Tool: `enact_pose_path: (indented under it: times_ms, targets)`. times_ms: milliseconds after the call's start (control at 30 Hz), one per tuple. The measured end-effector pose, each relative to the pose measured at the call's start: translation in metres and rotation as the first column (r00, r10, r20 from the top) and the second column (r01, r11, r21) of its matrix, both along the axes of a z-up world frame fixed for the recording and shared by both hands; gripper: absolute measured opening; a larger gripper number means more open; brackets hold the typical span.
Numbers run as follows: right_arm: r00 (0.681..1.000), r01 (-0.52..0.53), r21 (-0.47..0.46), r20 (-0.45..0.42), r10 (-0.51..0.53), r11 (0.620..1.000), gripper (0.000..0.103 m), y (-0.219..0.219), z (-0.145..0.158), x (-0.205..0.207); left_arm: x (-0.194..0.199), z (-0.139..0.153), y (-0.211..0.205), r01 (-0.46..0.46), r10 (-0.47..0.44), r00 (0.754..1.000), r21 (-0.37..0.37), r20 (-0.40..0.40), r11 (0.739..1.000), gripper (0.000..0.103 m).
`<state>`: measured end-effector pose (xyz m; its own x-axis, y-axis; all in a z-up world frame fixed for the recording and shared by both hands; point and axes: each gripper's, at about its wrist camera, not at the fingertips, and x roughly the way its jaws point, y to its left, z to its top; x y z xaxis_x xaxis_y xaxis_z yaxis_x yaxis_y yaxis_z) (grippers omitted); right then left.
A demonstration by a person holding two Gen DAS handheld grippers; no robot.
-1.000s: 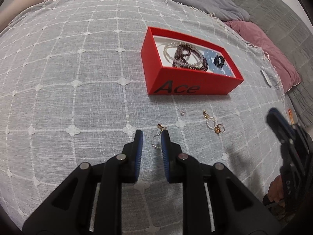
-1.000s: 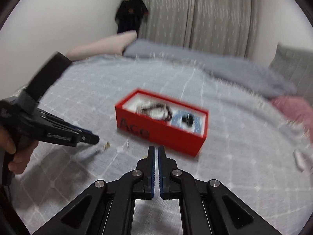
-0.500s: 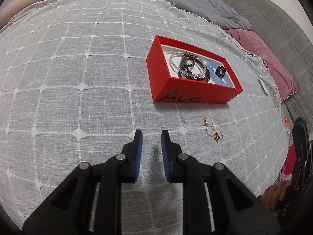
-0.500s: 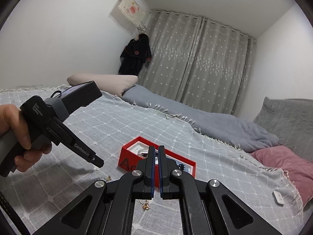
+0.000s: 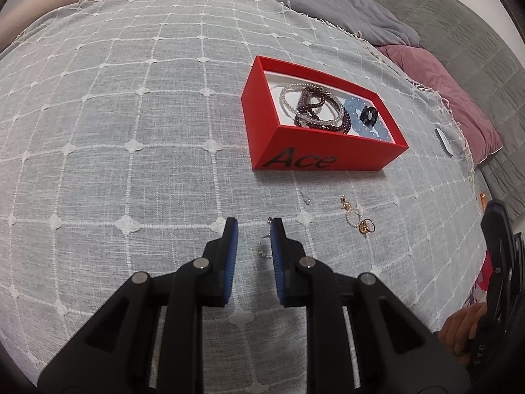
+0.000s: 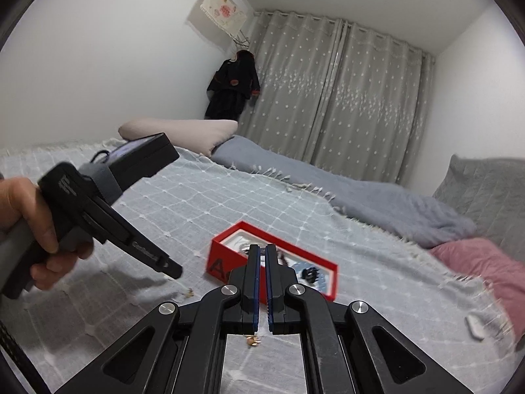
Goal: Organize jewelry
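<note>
A red box point(image 5: 282, 151) marked "Ace" lies on the grey bedspread and holds beaded bracelets point(image 5: 315, 108) and a black ring point(image 5: 369, 115). My left gripper point(image 5: 252, 226) is open and low over the cloth, with a small silver hoop earring point(image 5: 264, 246) between its fingers, close to the right one. A tiny stud point(image 5: 306, 198) and a gold pearl earring set point(image 5: 357, 220) lie to the right of it. My right gripper point(image 6: 262, 249) is shut and empty, raised above the bed. The box shows in the right wrist view point(image 6: 229, 256), where gold pieces point(image 6: 252, 341) lie on the cloth.
A pink pillow point(image 5: 443, 85) and grey blankets point(image 5: 344, 3) lie at the far and right sides of the bed. A small white object point(image 5: 444, 139) lies near the right edge. Curtains point(image 6: 344, 98) and a hanging dark garment point(image 6: 233, 88) stand beyond the bed.
My left gripper has drawn back toward me and shifted left, so the hoop earring now lies by its right finger. My right gripper has lifted and tilted up toward the room.
</note>
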<state>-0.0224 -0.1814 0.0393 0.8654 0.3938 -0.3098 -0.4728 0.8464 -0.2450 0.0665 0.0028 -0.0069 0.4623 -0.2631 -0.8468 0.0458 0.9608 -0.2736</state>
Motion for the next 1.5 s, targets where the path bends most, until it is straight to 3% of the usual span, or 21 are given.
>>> enact_pose_path:
  times_ms: [267, 667, 833, 933, 1000, 1067, 1200, 1500]
  targets:
    - [0.993, 0.058, -0.024, -0.101, -0.06, 0.998, 0.0, 0.004, -0.004, 0.016, 0.0, -0.002, 0.0, -0.009, 0.009, 1.0, 0.005, -0.009, 1.0, 0.021]
    - [0.99, 0.08, -0.038, -0.115, -0.084, 0.996, 0.0, 0.005, -0.005, 0.016, 0.0, -0.003, -0.005, -0.002, 0.002, 1.0, 0.014, -0.007, 1.0, 0.021]
    - [0.98, 0.087, -0.026, -0.18, -0.09, 0.996, 0.0, 0.0, -0.01, 0.028, -0.001, -0.003, -0.006, 0.004, -0.003, 1.0, 0.017, -0.008, 1.0, 0.021]
    - [0.953, 0.082, 0.003, -0.295, -0.077, 0.997, 0.0, -0.005, -0.017, 0.043, -0.001, -0.006, -0.009, 0.01, -0.01, 1.0, 0.026, -0.016, 1.0, 0.021]
    - [0.903, 0.075, 0.031, -0.425, -0.055, 0.997, 0.0, -0.011, -0.029, 0.059, -0.001, -0.007, -0.01, 0.012, -0.011, 1.0, 0.028, -0.023, 1.0, 0.021]
    - [0.875, 0.083, 0.035, -0.481, -0.056, 0.996, 0.001, -0.015, -0.037, 0.067, -0.001, -0.008, -0.012, 0.02, -0.02, 0.999, 0.027, -0.028, 0.999, 0.021]
    - [0.861, 0.098, 0.032, -0.503, -0.069, 0.995, 0.012, -0.015, -0.044, 0.07, -0.002, -0.01, -0.016, 0.043, -0.042, 0.998, 0.034, -0.04, 0.999, 0.041]
    - [0.843, 0.08, -0.04, -0.53, -0.089, 0.996, 0.016, 0.001, -0.066, 0.078, -0.002, -0.018, -0.023, 0.06, -0.055, 0.997, 0.085, -0.063, 0.995, 0.043]
